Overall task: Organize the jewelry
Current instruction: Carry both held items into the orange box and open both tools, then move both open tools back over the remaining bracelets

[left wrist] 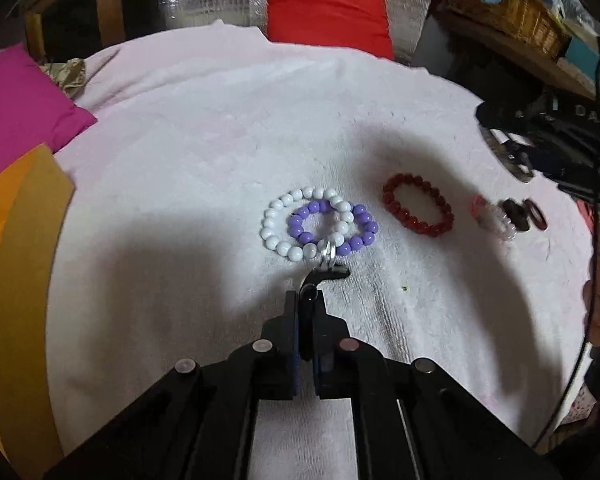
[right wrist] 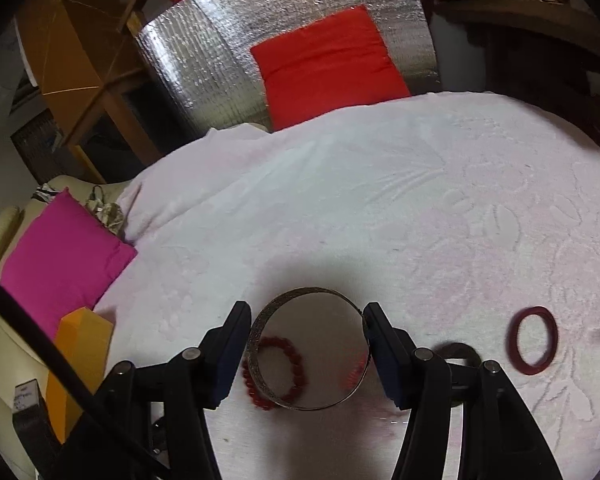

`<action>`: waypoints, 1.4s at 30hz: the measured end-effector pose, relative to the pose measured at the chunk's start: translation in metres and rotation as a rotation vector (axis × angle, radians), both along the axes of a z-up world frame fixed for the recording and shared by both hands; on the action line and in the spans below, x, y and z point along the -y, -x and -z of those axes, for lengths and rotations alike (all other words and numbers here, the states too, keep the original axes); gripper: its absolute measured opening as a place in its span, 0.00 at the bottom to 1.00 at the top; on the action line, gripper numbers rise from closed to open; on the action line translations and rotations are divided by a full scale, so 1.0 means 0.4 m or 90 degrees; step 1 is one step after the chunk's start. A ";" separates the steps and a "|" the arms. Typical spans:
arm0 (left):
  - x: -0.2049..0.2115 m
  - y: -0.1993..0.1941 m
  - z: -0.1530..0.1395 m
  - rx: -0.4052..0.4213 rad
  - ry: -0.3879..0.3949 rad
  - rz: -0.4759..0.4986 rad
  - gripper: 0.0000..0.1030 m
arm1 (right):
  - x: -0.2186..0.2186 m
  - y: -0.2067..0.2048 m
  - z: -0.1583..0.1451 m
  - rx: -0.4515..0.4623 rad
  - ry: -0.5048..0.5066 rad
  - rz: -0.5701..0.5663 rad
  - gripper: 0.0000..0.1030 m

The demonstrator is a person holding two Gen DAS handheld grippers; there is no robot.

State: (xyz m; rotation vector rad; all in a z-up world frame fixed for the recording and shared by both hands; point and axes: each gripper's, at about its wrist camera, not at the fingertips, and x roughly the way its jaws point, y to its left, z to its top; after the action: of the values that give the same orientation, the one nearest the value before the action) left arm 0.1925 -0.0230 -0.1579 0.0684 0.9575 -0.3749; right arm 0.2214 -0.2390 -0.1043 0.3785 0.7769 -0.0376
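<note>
Jewelry is shown laid out on a white towel [left wrist: 204,152]. The left gripper [left wrist: 309,300] is seen with its jaws pressed together, tilted steeply down toward the towel; a small dark clip-like piece [left wrist: 327,274] is caught at its tips, though what it belongs to cannot be told. Just beyond those tips, a white bead bracelet [left wrist: 284,216] and a purple bead bracelet [left wrist: 360,220] are overlapped on the towel. To the right of this pair, a red bead bracelet [left wrist: 418,210] is laid apart, and farther right a cluster of pink, clear and dark pieces [left wrist: 508,218] is blurred.

The right gripper [right wrist: 306,340] is held part-way spread, its pads pinching a wide metallic bangle [right wrist: 260,364] across its diameter, raised above the towel and angled downward. The red bead bracelet [right wrist: 296,356] is seen through the bangle's ring. A dark red ring bangle [right wrist: 534,340] is placed on the towel to the right of the right gripper. A magenta cushion [right wrist: 60,256] and a red cushion [right wrist: 324,68] are set at the towel's left and far edges.
</note>
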 end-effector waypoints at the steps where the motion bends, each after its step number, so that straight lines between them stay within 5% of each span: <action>1: -0.010 0.009 -0.010 0.005 0.009 -0.005 0.05 | -0.013 0.000 -0.004 0.006 -0.002 -0.007 0.59; 6: -0.098 0.099 -0.112 0.058 0.043 -0.039 0.05 | -0.109 0.000 -0.032 0.051 -0.029 -0.071 0.59; 14: -0.335 0.271 -0.247 0.132 0.000 -0.171 0.05 | -0.386 0.016 -0.058 0.099 -0.118 -0.248 0.59; 22: -0.552 0.326 -0.195 0.059 -0.039 -0.295 0.05 | -0.717 0.047 -0.054 0.097 -0.168 -0.406 0.60; 25: -0.569 0.314 -0.177 0.040 -0.044 -0.308 0.10 | -0.801 0.034 -0.036 0.092 -0.195 -0.417 0.71; 28: -0.566 0.311 -0.159 0.027 -0.067 -0.311 0.54 | -0.817 0.015 -0.001 0.078 -0.265 -0.411 0.78; 29: -0.563 0.317 -0.158 0.033 -0.073 -0.310 0.58 | -0.818 0.002 0.009 0.067 -0.275 -0.404 0.78; 32: -0.558 0.329 -0.157 0.043 -0.081 -0.304 0.58 | -0.793 -0.011 0.028 0.040 -0.293 -0.381 0.78; 42: -0.436 0.329 -0.205 0.093 -0.098 -0.278 0.65 | -0.615 -0.005 -0.002 0.020 -0.194 -0.291 0.78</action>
State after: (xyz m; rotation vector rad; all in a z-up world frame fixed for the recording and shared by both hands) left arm 0.0608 0.1514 -0.0760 0.0247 0.8289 0.1067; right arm 0.2233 0.0071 -0.1037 0.4805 0.8254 0.5184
